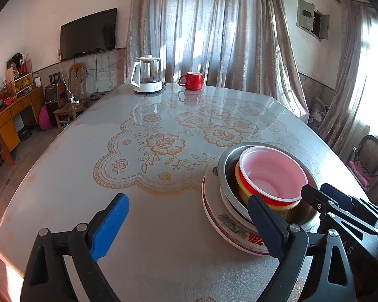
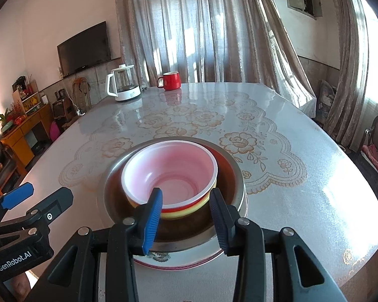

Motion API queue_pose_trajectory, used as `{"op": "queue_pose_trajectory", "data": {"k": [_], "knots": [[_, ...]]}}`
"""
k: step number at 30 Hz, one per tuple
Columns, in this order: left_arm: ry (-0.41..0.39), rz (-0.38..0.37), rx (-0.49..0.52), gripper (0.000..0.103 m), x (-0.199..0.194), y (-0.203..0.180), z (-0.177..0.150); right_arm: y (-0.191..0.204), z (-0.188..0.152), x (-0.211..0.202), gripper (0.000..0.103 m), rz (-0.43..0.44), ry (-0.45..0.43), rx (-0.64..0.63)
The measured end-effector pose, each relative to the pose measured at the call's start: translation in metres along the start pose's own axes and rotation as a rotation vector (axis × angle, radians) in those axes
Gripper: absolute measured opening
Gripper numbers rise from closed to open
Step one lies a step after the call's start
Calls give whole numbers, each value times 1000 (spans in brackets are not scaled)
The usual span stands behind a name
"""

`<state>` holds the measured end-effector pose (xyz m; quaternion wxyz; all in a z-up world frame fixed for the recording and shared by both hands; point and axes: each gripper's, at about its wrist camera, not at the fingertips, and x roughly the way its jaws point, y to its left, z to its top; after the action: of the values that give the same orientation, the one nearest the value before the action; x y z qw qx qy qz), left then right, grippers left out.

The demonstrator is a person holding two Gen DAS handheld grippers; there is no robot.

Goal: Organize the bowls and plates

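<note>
A stack stands on the table near its front edge: a patterned white plate [image 1: 229, 222] [image 2: 179, 261] at the bottom, a metal bowl [image 1: 226, 166] [image 2: 237, 176] on it, then a yellow bowl [image 1: 242, 188] [image 2: 179, 214], then a red bowl with a pink inside [image 1: 269, 173] [image 2: 174, 168] on top. My right gripper [image 2: 186, 198] is open, its fingers astride the near rim of the red bowl, one inside and one outside. It also shows in the left wrist view [image 1: 312, 196]. My left gripper [image 1: 189, 214] is open and empty, left of the stack.
A white and glass kettle [image 1: 146, 75] [image 2: 123, 83] and a red mug [image 1: 192, 80] [image 2: 170, 80] stand at the table's far edge. The table [image 1: 100, 201] has a glossy floral cover. Chairs stand at the right, a cabinet and TV at the left.
</note>
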<state>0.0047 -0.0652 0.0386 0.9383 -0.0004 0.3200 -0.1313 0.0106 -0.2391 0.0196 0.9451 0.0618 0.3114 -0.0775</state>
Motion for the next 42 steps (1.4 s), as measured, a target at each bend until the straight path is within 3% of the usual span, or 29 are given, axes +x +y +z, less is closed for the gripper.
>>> {"op": "queue_pose_trajectory", "data": {"k": [42], "knots": [[-8, -22, 7, 101, 0, -1, 0, 0, -1, 0, 39, 0, 9, -6]]}}
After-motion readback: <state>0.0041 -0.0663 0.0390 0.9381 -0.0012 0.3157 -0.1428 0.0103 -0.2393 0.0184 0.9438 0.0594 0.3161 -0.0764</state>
